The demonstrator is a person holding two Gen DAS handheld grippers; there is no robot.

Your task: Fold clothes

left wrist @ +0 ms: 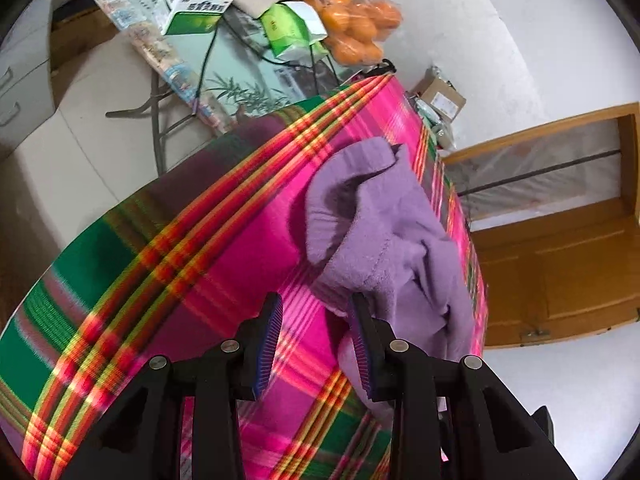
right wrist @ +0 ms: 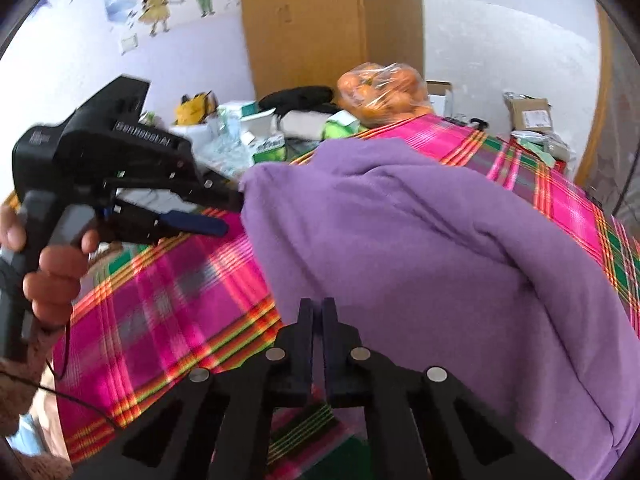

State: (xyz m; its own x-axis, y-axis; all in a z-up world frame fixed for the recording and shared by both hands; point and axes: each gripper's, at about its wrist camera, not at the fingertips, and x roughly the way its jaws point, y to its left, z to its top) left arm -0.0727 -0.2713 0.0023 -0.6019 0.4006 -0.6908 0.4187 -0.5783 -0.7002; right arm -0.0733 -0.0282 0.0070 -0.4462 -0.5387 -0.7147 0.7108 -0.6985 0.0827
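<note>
- A soft purple fleece garment (right wrist: pixel 420 240) lies rumpled on a table covered by a bright pink, green and orange plaid cloth (left wrist: pixel 224 216); in the right wrist view it spreads over the middle and right of the cloth, with folds and a raised ridge across it.
- The left gripper (left wrist: pixel 316 340), black with ribbed blue pads (left wrist: pixel 269 344), has its jaws spread apart; nothing sits between them, and one finger lies just beside the garment's near edge.
- In the right wrist view a person's hand (right wrist: pixel 52 264) holds that left gripper by its grey handle at the left, above the plaid cloth, its fingers pointing toward the garment's left edge.
- The right gripper (right wrist: pixel 318 320) has its jaws pressed nearly together with only a thin slit between; whether any fabric is pinched there cannot be told. It sits at the garment's near edge.
- Beyond the cloth, a clear plastic bag of oranges (left wrist: pixel 352 20) rests near green and white cartons (left wrist: pixel 192 16) on a cluttered surface.
- A tall brown cardboard box (right wrist: pixel 328 20) stands against the white wall.
</note>
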